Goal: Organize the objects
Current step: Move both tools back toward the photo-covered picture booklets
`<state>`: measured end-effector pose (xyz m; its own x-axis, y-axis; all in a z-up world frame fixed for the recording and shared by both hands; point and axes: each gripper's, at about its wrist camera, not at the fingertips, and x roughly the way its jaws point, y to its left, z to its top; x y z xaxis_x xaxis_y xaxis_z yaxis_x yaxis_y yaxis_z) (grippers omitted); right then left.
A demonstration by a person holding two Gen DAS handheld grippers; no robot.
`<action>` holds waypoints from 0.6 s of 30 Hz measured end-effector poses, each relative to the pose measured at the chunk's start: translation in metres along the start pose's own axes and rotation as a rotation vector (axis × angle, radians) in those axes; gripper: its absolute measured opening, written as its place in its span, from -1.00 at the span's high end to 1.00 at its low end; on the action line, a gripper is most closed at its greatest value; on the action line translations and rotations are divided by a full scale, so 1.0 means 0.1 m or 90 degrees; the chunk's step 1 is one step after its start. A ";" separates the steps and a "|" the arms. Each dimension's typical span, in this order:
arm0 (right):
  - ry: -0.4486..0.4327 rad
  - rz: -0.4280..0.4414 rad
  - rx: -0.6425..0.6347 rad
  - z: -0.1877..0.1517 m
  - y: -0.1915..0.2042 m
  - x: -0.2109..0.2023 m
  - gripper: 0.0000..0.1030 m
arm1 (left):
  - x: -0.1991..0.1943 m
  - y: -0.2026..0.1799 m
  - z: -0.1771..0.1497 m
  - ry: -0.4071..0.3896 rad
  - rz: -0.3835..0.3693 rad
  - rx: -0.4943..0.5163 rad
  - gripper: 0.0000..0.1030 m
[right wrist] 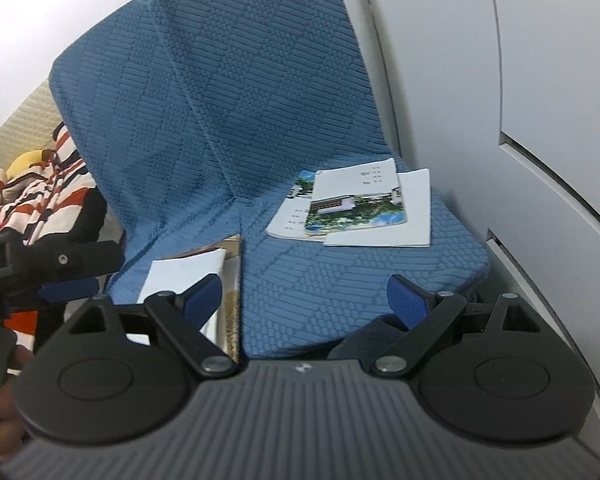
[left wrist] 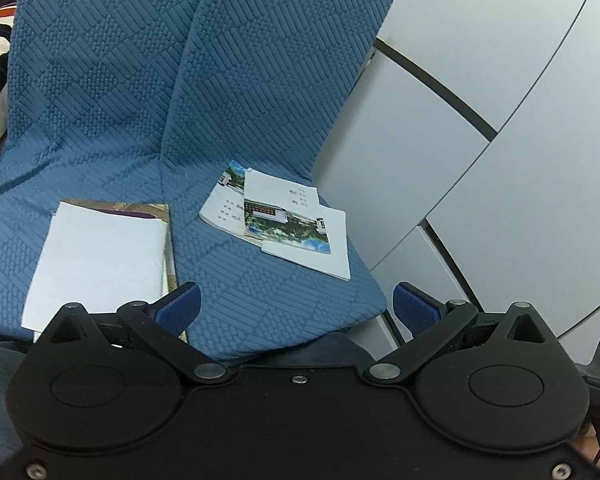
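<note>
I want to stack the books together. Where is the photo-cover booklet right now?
In both wrist views the photo-cover booklet lies on the blue seat cushion, right of the white book, topping a loose pile of white booklets.

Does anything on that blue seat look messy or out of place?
Yes. On the blue seat cover, the booklets lie fanned out crookedly over one another, not squared up. The white-covered book beside them lies apart.

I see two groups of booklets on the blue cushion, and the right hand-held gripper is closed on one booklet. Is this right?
Not quite. The right wrist view shows the right hand-held gripper open and holding nothing. The two groups of booklets do lie on the blue cushion.
</note>
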<state>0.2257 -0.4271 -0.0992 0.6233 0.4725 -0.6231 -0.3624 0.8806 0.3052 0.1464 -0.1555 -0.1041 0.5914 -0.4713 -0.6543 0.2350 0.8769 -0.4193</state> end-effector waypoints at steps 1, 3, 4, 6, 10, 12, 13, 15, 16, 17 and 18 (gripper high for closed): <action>0.000 -0.002 0.002 -0.01 -0.03 0.00 -0.77 | 0.02 -0.02 -0.01 0.002 0.000 0.002 -0.99; 0.001 -0.006 0.006 -0.02 -0.09 0.00 -0.77 | 0.07 -0.08 -0.02 0.006 0.002 0.008 -0.99; 0.001 -0.007 0.007 -0.03 -0.12 0.00 -0.77 | 0.10 -0.10 -0.02 0.008 0.002 0.009 -0.99; 0.001 -0.009 0.009 -0.04 -0.17 0.00 -0.77 | 0.15 -0.15 -0.03 0.013 -0.001 0.009 -0.99; 0.000 -0.015 0.015 -0.07 -0.28 0.00 -0.77 | 0.23 -0.25 -0.07 0.017 -0.002 0.017 -0.99; 0.000 -0.017 0.018 -0.08 -0.33 0.00 -0.77 | 0.27 -0.30 -0.10 0.019 -0.003 0.019 -0.99; 0.000 -0.018 0.020 -0.08 -0.36 0.00 -0.77 | 0.29 -0.32 -0.10 0.020 -0.004 0.019 -0.99; -0.003 -0.022 0.022 -0.08 -0.41 0.00 -0.77 | 0.34 -0.35 -0.12 0.020 -0.005 0.020 -0.99; -0.003 -0.023 0.023 -0.08 -0.43 0.01 -0.77 | 0.37 -0.37 -0.13 0.021 -0.004 0.022 -0.99; -0.002 -0.024 0.025 -0.09 -0.46 0.01 -0.77 | 0.40 -0.39 -0.14 0.023 -0.004 0.023 -0.99; -0.002 -0.024 0.028 -0.09 -0.48 0.02 -0.77 | 0.42 -0.42 -0.14 0.023 -0.003 0.023 -0.99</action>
<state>0.2380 -0.4693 -0.1213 0.6380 0.4392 -0.6325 -0.3082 0.8984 0.3130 0.1509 -0.2132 -0.1233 0.5619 -0.4781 -0.6751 0.2665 0.8772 -0.3994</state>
